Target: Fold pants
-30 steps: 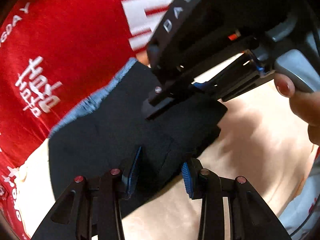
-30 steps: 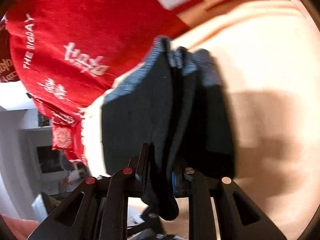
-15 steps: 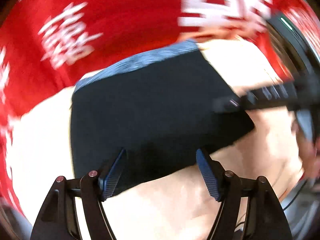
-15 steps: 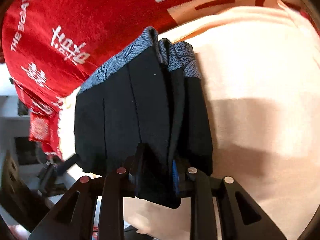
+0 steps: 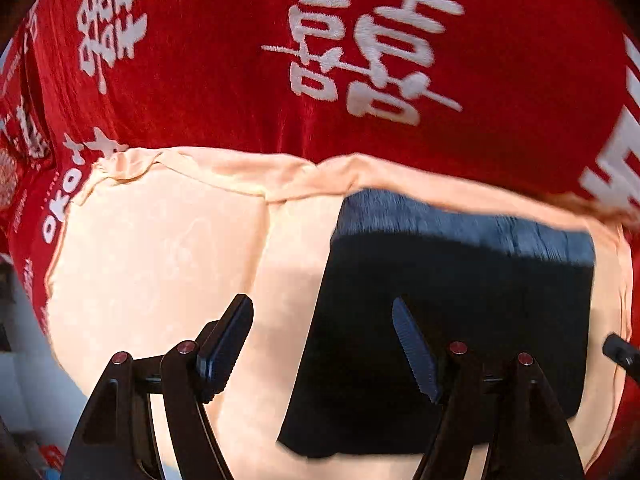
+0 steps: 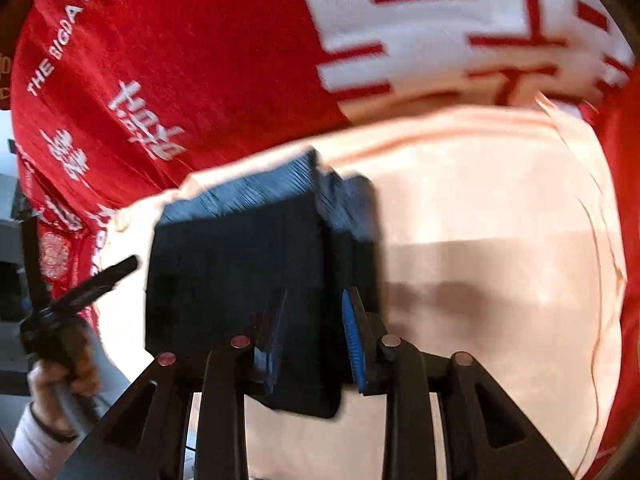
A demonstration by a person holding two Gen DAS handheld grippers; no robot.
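The pants are a folded black bundle with a blue-grey patterned waistband (image 5: 460, 304), lying on a peach cloth (image 5: 168, 248). In the left wrist view my left gripper (image 5: 324, 340) is open and empty, its right finger over the bundle's left edge. In the right wrist view the pants (image 6: 240, 264) lie flat with the folded layers stacked at their right side. My right gripper (image 6: 314, 344) has its jaws parted around the bundle's near right edge, not clamped. The left gripper (image 6: 80, 292) and the hand holding it show at the left.
A red cloth with white lettering (image 5: 280, 60) covers the surface beyond the peach cloth and shows again in the right wrist view (image 6: 160, 60). Room furniture appears dimly at the far left edge (image 6: 12, 240).
My right gripper has opened and released the pants, which now lie flat. My left gripper has swung left and pulled back from the bundle.
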